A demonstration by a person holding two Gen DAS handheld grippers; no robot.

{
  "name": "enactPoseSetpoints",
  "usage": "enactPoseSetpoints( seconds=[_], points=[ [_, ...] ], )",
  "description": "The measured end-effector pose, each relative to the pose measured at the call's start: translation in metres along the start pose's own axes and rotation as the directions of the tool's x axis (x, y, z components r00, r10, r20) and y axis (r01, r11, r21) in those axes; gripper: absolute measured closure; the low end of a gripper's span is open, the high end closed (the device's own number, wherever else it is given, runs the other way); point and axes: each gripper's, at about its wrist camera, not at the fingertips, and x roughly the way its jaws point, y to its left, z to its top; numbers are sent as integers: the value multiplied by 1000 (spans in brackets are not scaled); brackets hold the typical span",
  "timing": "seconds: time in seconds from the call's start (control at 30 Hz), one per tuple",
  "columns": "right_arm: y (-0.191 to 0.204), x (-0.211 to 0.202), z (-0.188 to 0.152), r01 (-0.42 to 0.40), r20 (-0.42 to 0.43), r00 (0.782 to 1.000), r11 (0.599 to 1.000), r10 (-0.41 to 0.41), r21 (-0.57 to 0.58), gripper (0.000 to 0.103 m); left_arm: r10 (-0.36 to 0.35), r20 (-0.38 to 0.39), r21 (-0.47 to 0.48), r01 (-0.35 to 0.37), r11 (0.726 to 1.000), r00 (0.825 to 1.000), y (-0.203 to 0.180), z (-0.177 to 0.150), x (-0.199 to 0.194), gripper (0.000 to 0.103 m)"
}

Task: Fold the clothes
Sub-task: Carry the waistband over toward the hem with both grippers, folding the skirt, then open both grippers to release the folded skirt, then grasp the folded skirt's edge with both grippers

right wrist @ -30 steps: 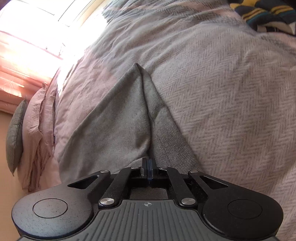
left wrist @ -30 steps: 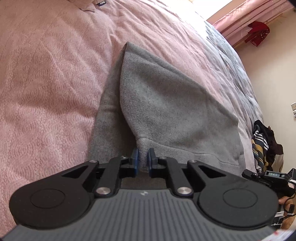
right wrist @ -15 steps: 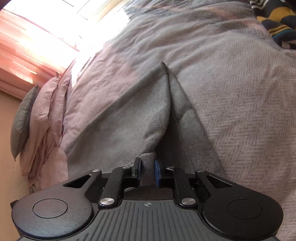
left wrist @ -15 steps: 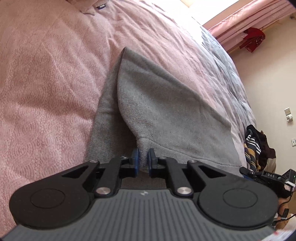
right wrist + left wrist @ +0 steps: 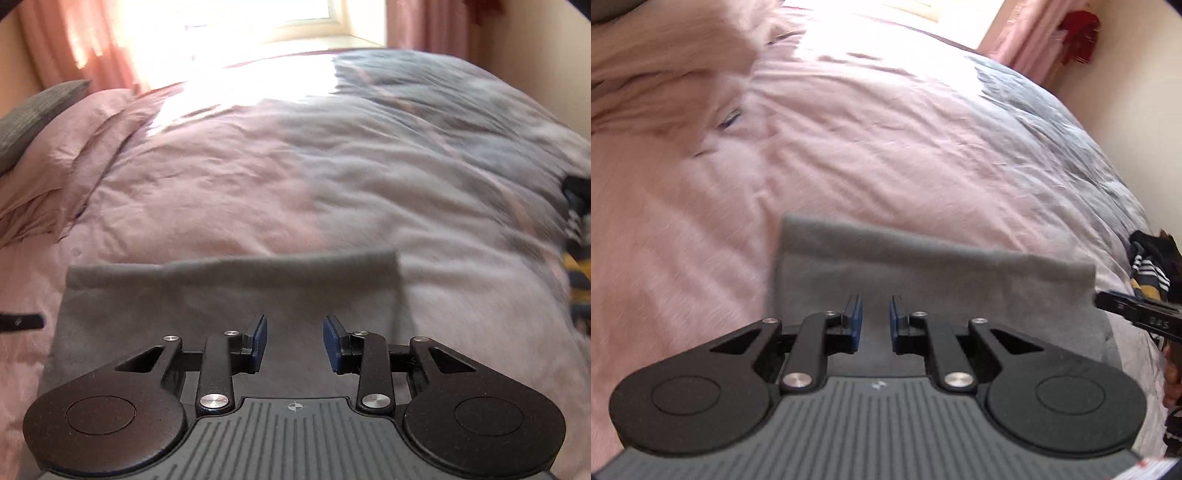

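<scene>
As the left wrist view showed it, one grey knitted garment (image 5: 934, 280) lay folded into a flat rectangle on the pink quilted bedspread (image 5: 886, 147), just ahead of the left gripper (image 5: 874, 317). That gripper's blue pads stood slightly apart with nothing between them, clear of the cloth. One heap of striped dark clothes (image 5: 1152, 266) sat at the bed's right edge, so I judged one fold done and more clothing left to fold.

In the right wrist view, the same grey garment (image 5: 229, 295) lay smooth below the right gripper (image 5: 294, 341), whose jaws had just been opening and stood spread, empty. One grey pillow (image 5: 33, 114) rested at the far left, and two grippers were counted in all.
</scene>
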Motion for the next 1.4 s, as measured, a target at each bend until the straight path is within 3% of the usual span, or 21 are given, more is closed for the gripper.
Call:
enactPoseSetpoints(
  seconds=[0.13,0.2,0.27,0.33,0.43,0.53,0.57,0.67,0.73,0.83,0.9,0.97,1.0,1.07,1.17,1.23,1.3,1.4],
  points=[
    [57,55,14,-80,60,993,960,100,-270,72,-37,-6,246,38,969,999,-60,17,60,92],
    [72,82,12,-97,36,992,928,118,-361,72,-21,-32,317,30,948,999,-71,14,89,90],
    [71,114,4,-81,-25,997,896,78,-437,73,19,-26,367,-8,930,999,-64,10,105,91],
    [48,126,-4,-35,-34,999,888,23,-458,73,41,-12,373,-34,927,999,-44,10,109,100],
    [-13,119,-5,28,-11,999,928,-35,-371,73,53,-8,298,-49,953,999,1,15,96,100],
    [-70,103,-3,6,-42,999,957,-19,-291,75,96,-13,249,-90,964,995,40,19,82,100],
    [-84,98,-3,-13,-60,998,962,-4,-272,75,130,-11,233,-124,965,991,51,19,78,100],
    [-121,82,4,64,-80,993,980,-81,-187,69,227,-25,160,-221,962,973,86,23,64,97],
    [-154,66,11,-11,-100,995,1000,13,14,66,157,-51,59,-154,986,986,110,28,52,94],
    [-183,58,18,-125,-80,987,973,143,194,54,-6,-60,-34,4,999,998,123,36,45,82],
    [-191,65,22,-212,-85,967,942,241,260,52,-56,-59,-27,54,998,997,118,43,48,77],
    [-182,70,29,-198,-96,970,957,222,213,52,-58,-63,75,63,995,996,104,50,52,76],
    [-176,71,34,-173,-99,977,974,189,145,52,-65,-75,137,75,988,995,97,54,54,75],
    [-162,74,42,-191,-112,975,982,190,9,52,-62,-136,323,104,941,989,75,61,59,75],
    [-138,84,58,-250,-168,960,955,223,-159,52,-10,-209,588,134,798,978,41,59,72,71],
    [-123,95,66,-269,-234,949,931,212,-248,52,33,-242,664,141,735,970,33,56,86,64],
    [-117,112,65,-261,-293,941,915,170,-308,52,54,-259,684,143,715,964,35,54,98,57],
    [-126,126,61,-286,-344,921,916,183,-280,52,50,-286,680,166,715,957,41,55,109,53]
  ],
)
